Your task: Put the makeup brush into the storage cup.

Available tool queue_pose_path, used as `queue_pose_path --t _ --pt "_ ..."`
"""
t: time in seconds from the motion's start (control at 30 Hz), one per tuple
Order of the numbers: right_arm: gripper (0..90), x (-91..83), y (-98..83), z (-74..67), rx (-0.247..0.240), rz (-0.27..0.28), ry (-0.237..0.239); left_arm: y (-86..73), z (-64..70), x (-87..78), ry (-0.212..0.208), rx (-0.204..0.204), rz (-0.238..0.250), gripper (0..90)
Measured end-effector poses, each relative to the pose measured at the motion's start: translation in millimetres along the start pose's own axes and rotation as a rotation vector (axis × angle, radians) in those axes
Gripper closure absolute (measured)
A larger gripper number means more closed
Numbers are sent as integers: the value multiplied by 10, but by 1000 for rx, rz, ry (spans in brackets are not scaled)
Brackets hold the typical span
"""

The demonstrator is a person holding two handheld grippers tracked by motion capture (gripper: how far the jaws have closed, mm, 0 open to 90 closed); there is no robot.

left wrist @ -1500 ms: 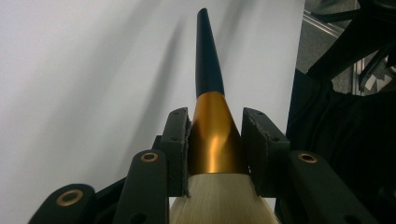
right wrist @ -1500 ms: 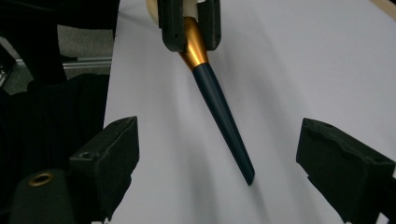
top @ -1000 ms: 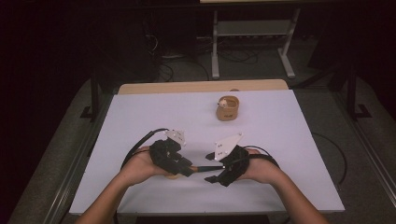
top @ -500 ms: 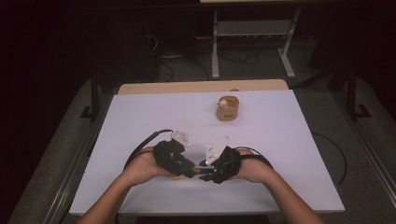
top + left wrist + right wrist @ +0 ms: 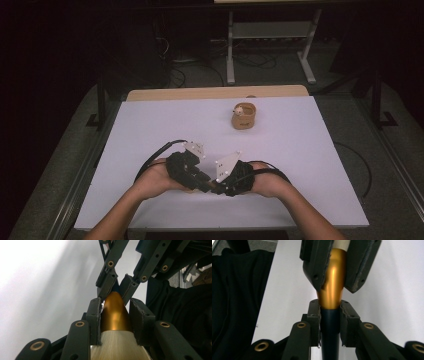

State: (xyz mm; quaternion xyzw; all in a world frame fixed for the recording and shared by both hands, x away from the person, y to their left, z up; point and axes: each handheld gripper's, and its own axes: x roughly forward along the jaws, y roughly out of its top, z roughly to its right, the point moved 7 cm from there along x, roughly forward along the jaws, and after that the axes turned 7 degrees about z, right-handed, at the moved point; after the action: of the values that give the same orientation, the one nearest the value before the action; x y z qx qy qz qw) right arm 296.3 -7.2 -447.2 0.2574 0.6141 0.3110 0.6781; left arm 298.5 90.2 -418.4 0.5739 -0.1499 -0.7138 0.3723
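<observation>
Brush [image 5: 115, 315]: gold collar, pale bristles, dark handle; lower centre of high view, above white tabletop [image 5: 150, 130]. Left tongs [image 5: 115, 315] clamp collar; right tongs [image 5: 330, 315], just closing, clamp handle. Wooden cup [image 5: 243, 116] upper centre.

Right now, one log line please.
left gripper: shut on brush ferrule | right gripper: jaws just closed on brush handle | wooden cup: far, untouched
</observation>
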Motion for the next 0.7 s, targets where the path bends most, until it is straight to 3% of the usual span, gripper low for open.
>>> queue_pose_path --t 0.13,0.27,0.37,0.43,0.53,0.7 --pt "730 8 3 -17 1 0 12 -6 -3 -4 -10 9 0 629" --pt "731 3 2 5 -7 9 3 1 -25 -26 -11 51 12 616" --pt "731 -8 10 12 0 24 3 17 -31 -45 -7 56 36 546" --pt "731 -19 8 18 2 28 -2 40 -39 -65 3 58 65 445" --pt "730 -27 -8 30 17 28 -8 75 -58 -104 34 92 111 334" --pt "730 -62 -34 76 52 42 -27 125 -75 -181 66 100 185 251"
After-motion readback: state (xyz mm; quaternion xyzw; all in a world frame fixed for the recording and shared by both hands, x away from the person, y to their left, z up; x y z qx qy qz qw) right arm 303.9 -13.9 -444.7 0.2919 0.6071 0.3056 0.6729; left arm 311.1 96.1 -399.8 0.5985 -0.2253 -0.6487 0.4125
